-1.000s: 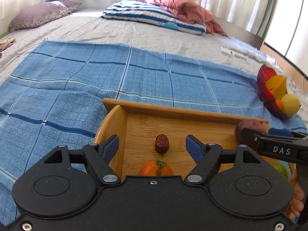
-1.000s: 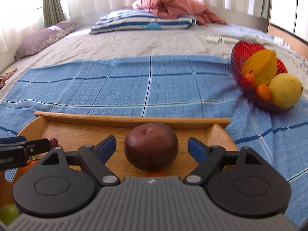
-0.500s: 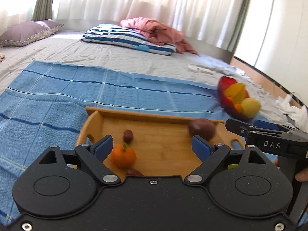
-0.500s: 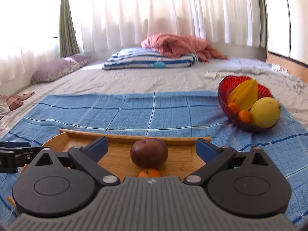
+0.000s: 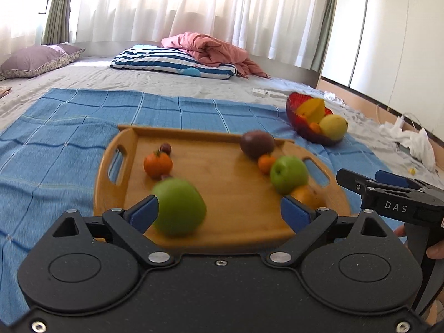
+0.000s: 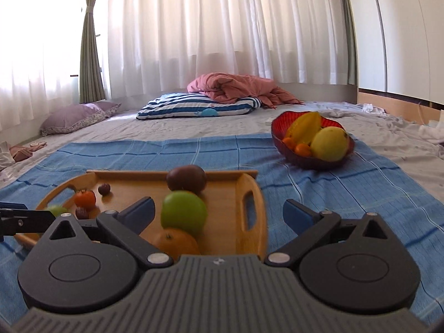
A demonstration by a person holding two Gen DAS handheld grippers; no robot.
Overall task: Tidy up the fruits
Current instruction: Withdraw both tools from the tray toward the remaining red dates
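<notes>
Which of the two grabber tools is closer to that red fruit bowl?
The right gripper. The red bowl lies ahead of it, slightly to its right. The left gripper sits farther over, with the wooden tray between it and the bowl.

Blurred by motion: near green apple (image 5: 179,206) on the wooden tray (image 5: 222,141), outline smeared, contact with the left gripper's (image 5: 219,211) blue fingers (image 5: 144,212) impossible to judge. Half hidden behind the second green apple (image 5: 288,173): an orange fruit (image 5: 304,195) at the tray's right end. Mostly covered in the right wrist view: a small dark fruit (image 6: 82,213) and a green one (image 6: 57,210), behind the other gripper's black bar. Too small to identify: white objects (image 5: 266,93) on the bed beyond the red bowl (image 5: 291,108). Cut off at the right edge: a hand (image 5: 434,249), only fingertips showing.
</notes>
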